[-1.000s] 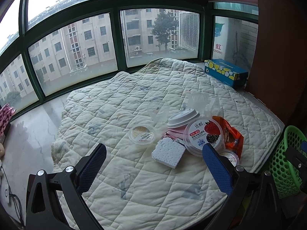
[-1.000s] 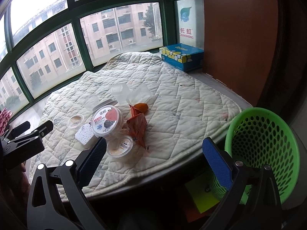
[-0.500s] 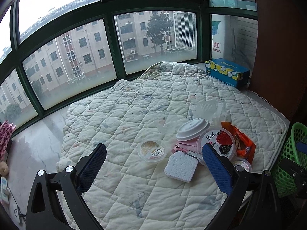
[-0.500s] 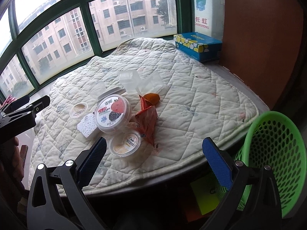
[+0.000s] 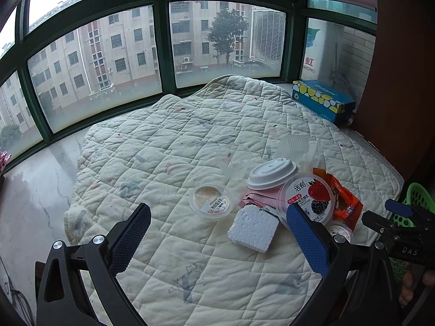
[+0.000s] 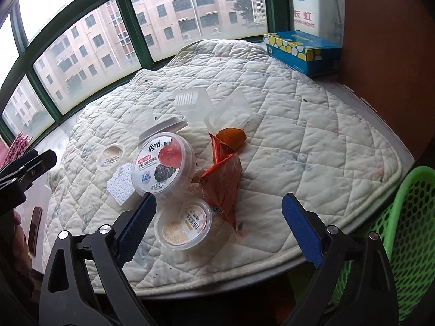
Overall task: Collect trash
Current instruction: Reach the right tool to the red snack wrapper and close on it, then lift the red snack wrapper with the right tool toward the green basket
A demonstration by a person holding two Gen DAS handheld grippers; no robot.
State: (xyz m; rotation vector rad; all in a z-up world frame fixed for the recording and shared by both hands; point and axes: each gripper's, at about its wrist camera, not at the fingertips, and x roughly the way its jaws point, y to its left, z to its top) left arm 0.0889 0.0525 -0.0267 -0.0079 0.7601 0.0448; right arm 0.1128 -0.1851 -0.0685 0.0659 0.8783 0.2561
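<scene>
Clustered trash (image 6: 168,168) beside green basket (image 6: 407,231)

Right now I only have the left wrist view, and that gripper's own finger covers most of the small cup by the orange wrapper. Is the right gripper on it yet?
Observer: No. In the right wrist view the small cup lies whole on the quilt. It shows between the fingers of the right gripper, whose pads are clear of it. The jaws have just been closing a little.
Operator: And the basket? I see only a sliver.
Observer: The green basket stands just past the quilt's right edge, close by that gripper's right finger.
</scene>
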